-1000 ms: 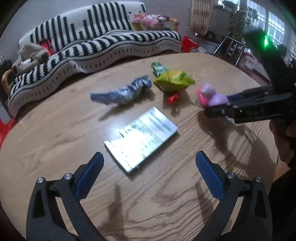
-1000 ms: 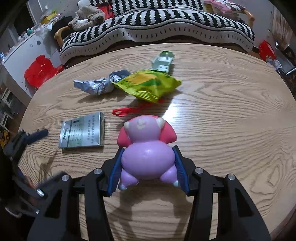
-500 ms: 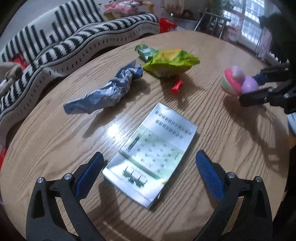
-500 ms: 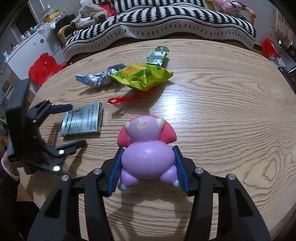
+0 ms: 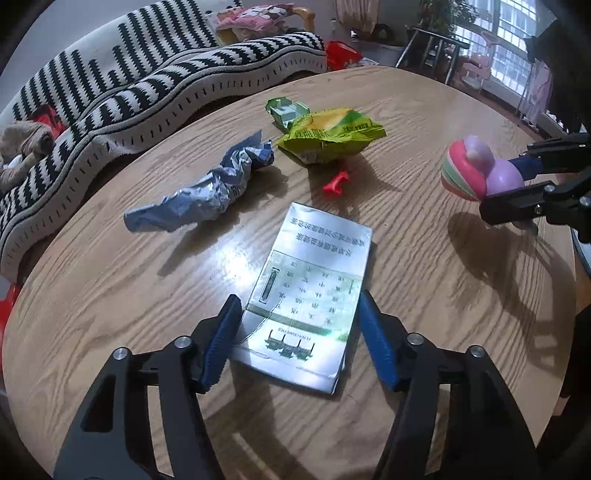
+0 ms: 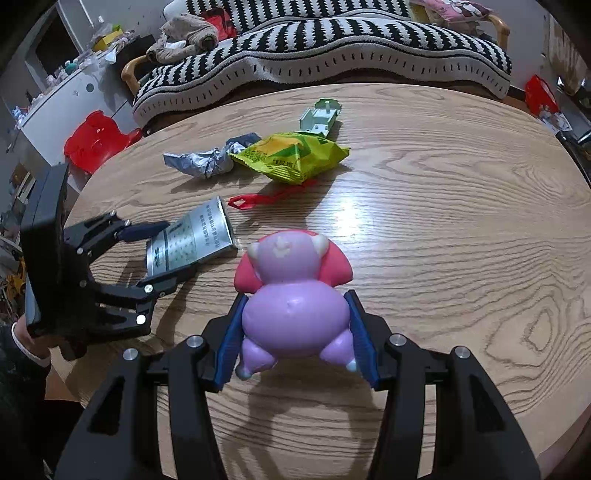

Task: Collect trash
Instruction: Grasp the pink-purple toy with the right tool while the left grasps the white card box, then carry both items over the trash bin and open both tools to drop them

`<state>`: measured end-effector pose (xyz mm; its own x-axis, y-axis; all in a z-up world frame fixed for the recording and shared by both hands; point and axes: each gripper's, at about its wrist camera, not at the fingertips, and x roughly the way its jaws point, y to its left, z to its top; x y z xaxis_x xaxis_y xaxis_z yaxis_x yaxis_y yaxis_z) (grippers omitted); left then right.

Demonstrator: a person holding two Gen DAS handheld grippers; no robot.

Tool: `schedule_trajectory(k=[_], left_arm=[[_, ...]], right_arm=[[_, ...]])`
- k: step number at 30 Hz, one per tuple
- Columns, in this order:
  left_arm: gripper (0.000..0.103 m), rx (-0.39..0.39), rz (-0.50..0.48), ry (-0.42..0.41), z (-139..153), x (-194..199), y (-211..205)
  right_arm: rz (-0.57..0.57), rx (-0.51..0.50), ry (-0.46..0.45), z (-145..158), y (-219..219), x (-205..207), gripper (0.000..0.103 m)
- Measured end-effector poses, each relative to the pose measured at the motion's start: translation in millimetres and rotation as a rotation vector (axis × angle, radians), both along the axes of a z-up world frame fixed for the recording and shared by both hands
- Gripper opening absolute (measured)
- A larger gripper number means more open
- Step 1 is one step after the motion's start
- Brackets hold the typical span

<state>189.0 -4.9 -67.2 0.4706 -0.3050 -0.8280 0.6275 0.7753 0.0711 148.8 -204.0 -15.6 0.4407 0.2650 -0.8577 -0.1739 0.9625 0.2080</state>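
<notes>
Left gripper (image 5: 297,332) narrowed (straddling packet (image 5: 310,295)).

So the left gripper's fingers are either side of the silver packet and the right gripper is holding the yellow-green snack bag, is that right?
Not quite. In the right wrist view the right gripper is shut on a pink and purple toy figure; the yellow-green snack bag lies untouched on the table. The left gripper does straddle the silver packet.

Beyond my wooden table (image 6: 443,229) stands a black-and-white striped sofa (image 6: 332,48), a plush animal (image 6: 184,33) on it, a red stool (image 6: 96,140) beside
</notes>
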Motion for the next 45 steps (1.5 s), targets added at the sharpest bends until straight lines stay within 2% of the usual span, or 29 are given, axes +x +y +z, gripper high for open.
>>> schedule_trajectory(k=[5, 12, 18, 26, 33, 39, 45], left_arm=[[0.062, 0.018, 0.028, -0.004, 3.1, -14.5, 3.0], [0.062, 0.004, 0.101, -0.023, 26.0, -31.9, 11.1], [0.062, -0.02, 0.098, -0.068, 53.1, -54.9, -13.0], [0.062, -0.061, -0.028, -0.115, 75.3, -87.2, -103.9], [0.062, -0.139, -0.201, -0.105, 87.8, -120.9, -209.7], [0.062, -0.188, -0.378, -0.059, 83.4, -165.6, -303.0], [0.062, -0.198, -0.478, 0.047, 56.5, -195.6, -365.4]], right_arm=[[-0.01, 0.006, -0.008, 3.4, -3.3, -3.1, 0.052], [-0.015, 0.012, -0.037, 13.3, -6.8, -13.0, 0.052], [-0.051, -0.005, -0.076, 26.9, -25.8, -31.7, 0.052], [-0.213, -0.012, -0.132, 48.3, -112.8, -82.7, 0.052], [-0.494, -0.02, -0.136, 44.3, -236.4, -157.2, 0.052], [-0.707, -0.084, -0.101, 26.8, -317.0, -223.0, 0.052], [-0.826, -0.08, -0.05, 7.9, -364.1, -268.1, 0.052]])
